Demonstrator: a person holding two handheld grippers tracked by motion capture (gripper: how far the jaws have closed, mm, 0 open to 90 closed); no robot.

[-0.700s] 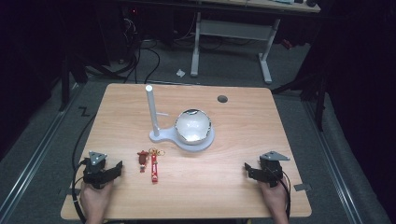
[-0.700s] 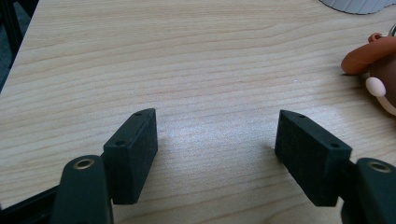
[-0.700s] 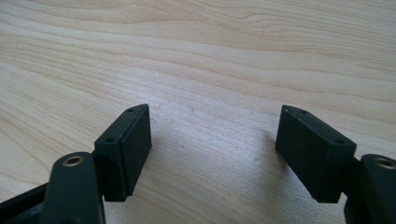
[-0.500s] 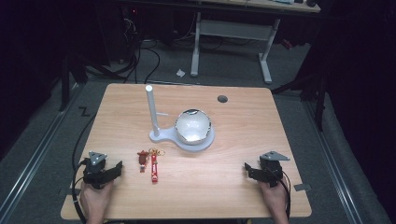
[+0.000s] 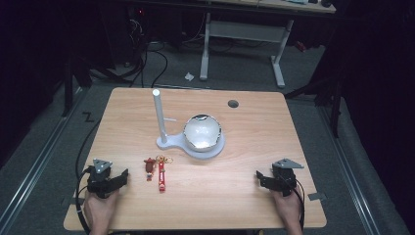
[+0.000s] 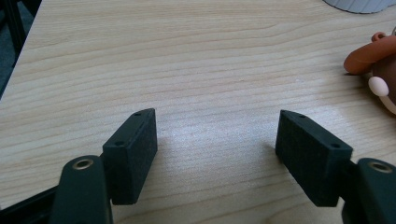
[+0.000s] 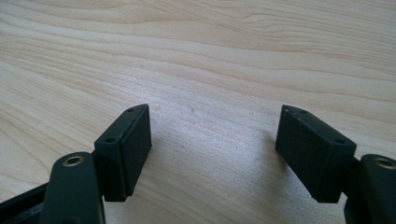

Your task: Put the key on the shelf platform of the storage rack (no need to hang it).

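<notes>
A small brown-and-orange figure keychain [image 5: 149, 168] lies on the wooden table [image 5: 244, 196] beside a red strap [image 5: 161, 177] with a ring. Its edge shows at the right of the left gripper view as the figure [image 6: 379, 65]. Behind them stands a white stand [image 5: 164, 132] with an upright post and side peg, its round base holding a shiny bowl [image 5: 202, 132]. My left gripper [image 5: 122, 177] rests near the front left, open and empty [image 6: 217, 149], just left of the keychain. My right gripper [image 5: 260, 178] rests at the front right, open and empty [image 7: 215, 144].
A dark round hole [image 5: 233, 104] sits in the table near its back edge. Another desk's white legs [image 5: 279, 58] and cables [image 5: 147, 54] lie on the floor beyond. Bare wood lies between the two grippers.
</notes>
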